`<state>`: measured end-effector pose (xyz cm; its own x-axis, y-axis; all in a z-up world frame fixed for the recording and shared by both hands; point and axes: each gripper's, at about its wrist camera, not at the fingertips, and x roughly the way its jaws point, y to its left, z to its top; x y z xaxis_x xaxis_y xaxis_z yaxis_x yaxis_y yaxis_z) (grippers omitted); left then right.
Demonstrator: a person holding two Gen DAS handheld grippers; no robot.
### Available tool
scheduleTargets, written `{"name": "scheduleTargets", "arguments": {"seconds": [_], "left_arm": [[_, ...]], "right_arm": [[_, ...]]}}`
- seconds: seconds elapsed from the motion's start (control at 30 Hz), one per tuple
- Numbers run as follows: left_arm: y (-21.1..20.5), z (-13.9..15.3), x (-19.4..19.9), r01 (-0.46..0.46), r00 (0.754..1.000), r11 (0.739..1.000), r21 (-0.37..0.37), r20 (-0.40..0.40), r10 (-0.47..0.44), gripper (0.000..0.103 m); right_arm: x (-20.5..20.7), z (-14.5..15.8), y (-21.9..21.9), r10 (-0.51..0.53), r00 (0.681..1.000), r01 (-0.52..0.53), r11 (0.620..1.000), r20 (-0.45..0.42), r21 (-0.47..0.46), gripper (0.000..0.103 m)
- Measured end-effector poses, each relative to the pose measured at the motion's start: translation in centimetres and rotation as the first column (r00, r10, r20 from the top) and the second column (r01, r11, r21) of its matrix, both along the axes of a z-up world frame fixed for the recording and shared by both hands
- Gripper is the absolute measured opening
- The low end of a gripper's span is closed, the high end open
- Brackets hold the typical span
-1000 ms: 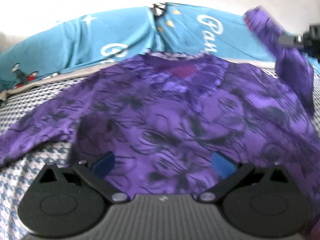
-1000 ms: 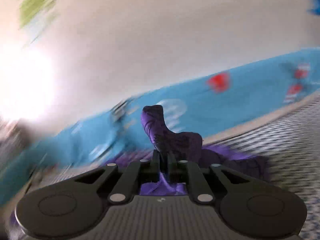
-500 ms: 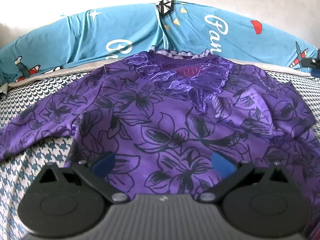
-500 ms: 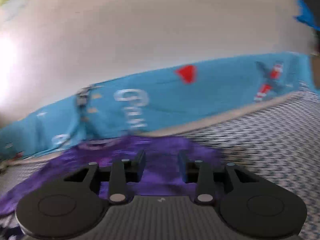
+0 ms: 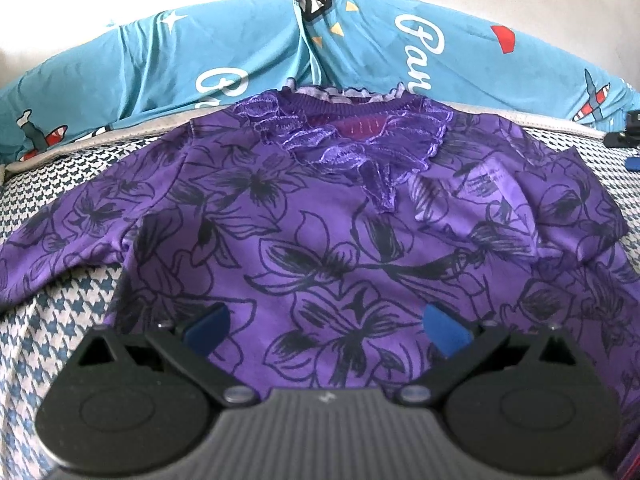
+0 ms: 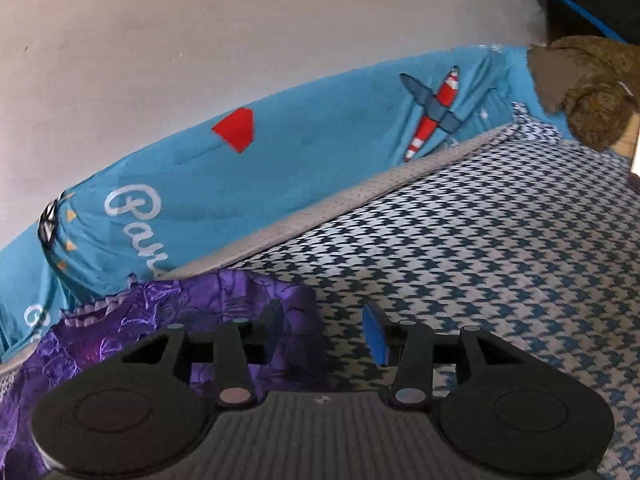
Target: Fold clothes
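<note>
A purple top (image 5: 328,248) with black flower outlines and a lace collar lies flat on a houndstooth bedcover (image 5: 60,312). Its right sleeve is folded in over the chest; its left sleeve stretches out to the left. My left gripper (image 5: 326,326) hovers open over the lower front of the top, nothing between its blue pads. In the right wrist view the top's shoulder edge (image 6: 224,312) lies at lower left. My right gripper (image 6: 324,332) is over that edge and the bare bedcover (image 6: 500,264), its jaws opening with nothing held.
A turquoise printed bolster (image 5: 280,48) runs along the wall behind the top, seen also as the bolster (image 6: 280,160) in the right wrist view. A brown patterned cloth heap (image 6: 592,88) sits at the far right corner of the bed. The right gripper's tip (image 5: 628,136) shows at the left view's edge.
My right gripper let go of the sleeve it held up, opened, and swung right and down. The sleeve now lies folded across the top. The left gripper stayed put.
</note>
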<state>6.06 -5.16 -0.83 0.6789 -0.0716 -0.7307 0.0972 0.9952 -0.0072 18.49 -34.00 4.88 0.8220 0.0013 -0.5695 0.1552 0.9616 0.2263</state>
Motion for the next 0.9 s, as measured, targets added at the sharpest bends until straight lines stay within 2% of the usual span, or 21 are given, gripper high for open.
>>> {"name": "scheduleTargets", "arguments": {"seconds": [0.13,0.27,0.4,0.47,0.53,0.57,0.63,0.73,0.83,0.9], "left_arm": [[0.2,-0.1,0.2,-0.007,1.0,1.0,-0.008,-0.008,0.007,0.103],[0.3,-0.2,0.3,-0.01,1.0,1.0,-0.022,-0.022,0.01,0.103],[0.2,-0.3,0.5,-0.006,0.999,1.0,-0.03,-0.031,0.005,0.103],[0.1,-0.4,0.7,-0.005,0.999,0.999,-0.035,-0.037,0.004,0.103],[0.1,-0.5,0.8,-0.005,0.999,0.999,-0.04,-0.046,0.003,0.103],[0.1,-0.5,0.9,-0.005,0.999,0.999,-0.042,-0.049,0.003,0.103],[0.1,-0.7,1.1,-0.005,0.998,0.999,-0.043,-0.055,0.003,0.103],[0.2,-0.8,1.3,-0.009,0.998,0.999,-0.044,-0.061,0.007,0.103],[0.3,-0.9,1.5,-0.017,0.998,0.999,-0.046,-0.064,0.014,0.103],[0.4,-0.9,1.6,-0.021,0.998,0.999,-0.044,-0.066,0.018,0.103]], "right_arm": [[1.6,-0.6,1.6,0.012,1.0,-0.012,0.998,-0.004,-0.064,0.064],[3.4,-1.6,2.4,-0.003,1.0,-0.001,0.991,-0.03,-0.135,0.068],[5.5,-3.4,1.0,-0.018,0.993,0.014,0.999,-0.113,-0.03,0.068],[6.1,-3.9,0.6,-0.016,0.993,0.016,1.0,-0.121,-0.001,0.058],[6.7,-4.2,0.7,-0.001,0.991,0.001,1.0,-0.133,0.003,0.018],[7.0,-4.4,0.8,0.008,0.99,-0.007,1.0,-0.139,0.004,0.013],[7.4,-4.2,1.4,0.021,0.993,-0.024,0.999,-0.12,-0.021,0.009],[7.5,-3.4,2.3,0.023,0.998,-0.026,0.998,-0.062,-0.049,0.008],[7.3,-1.9,2.6,-0.007,1.0,0.008,0.999,0.025,-0.04,0.007],[7.2,-1.1,3.2,-0.039,0.996,0.045,0.996,0.079,-0.077,0.007]]}}
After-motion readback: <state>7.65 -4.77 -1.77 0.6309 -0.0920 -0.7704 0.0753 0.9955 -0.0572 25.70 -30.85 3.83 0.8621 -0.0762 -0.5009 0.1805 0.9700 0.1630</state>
